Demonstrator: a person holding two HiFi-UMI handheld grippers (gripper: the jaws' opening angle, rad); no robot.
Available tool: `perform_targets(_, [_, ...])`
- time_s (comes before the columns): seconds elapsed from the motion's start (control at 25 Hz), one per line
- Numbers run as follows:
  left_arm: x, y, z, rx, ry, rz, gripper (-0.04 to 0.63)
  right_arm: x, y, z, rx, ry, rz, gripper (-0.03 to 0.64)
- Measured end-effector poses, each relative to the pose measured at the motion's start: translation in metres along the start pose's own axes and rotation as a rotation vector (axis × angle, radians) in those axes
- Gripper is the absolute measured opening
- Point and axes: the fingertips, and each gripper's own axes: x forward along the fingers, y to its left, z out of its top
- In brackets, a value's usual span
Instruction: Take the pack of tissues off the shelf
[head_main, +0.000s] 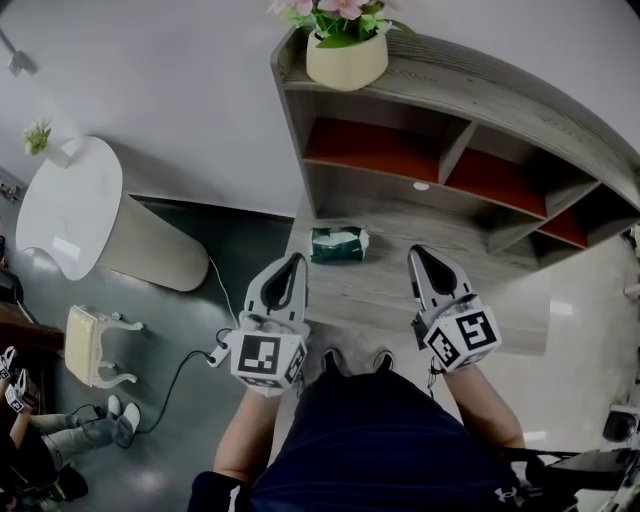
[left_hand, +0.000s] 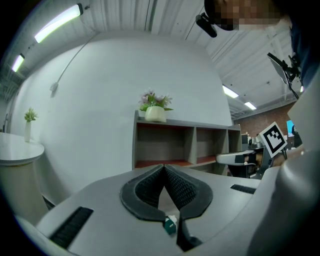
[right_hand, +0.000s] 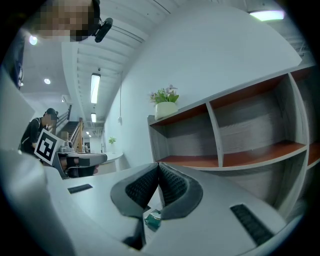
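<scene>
White wall (head_main: 190, 90) behind, left hand-held gripper (left_hand: 164, 168) and right hand-held gripper (right_hand: 158, 165) each with jaws pressed together on nothing in its own view, head view alone showing the pack of tissues (head_main: 338, 244) whole, untouched between them, on the lowest board of the shelf (head_main: 395, 292)

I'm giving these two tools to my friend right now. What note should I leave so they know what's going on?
Left tool: shut, empty, held level facing the shelf.
Right tool: shut, empty, also level.
The green plastic pack of tissues lies on the low ledge of the grey wooden shelf, just ahead of the tools; neither touches it.
Done: nothing yet.
Left: open a tool, probably the left since it looks nearer, close on the pack and lift it off.
</scene>
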Motion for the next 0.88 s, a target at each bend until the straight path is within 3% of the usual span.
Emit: perform_targets(0.88, [-0.0011, 0.0073, -0.0103, -0.014, 0.014, -0.006, 0.017, 0.0010, -0.0008, -0.0032, 0.009, 0.007, -0.018, 0.011])
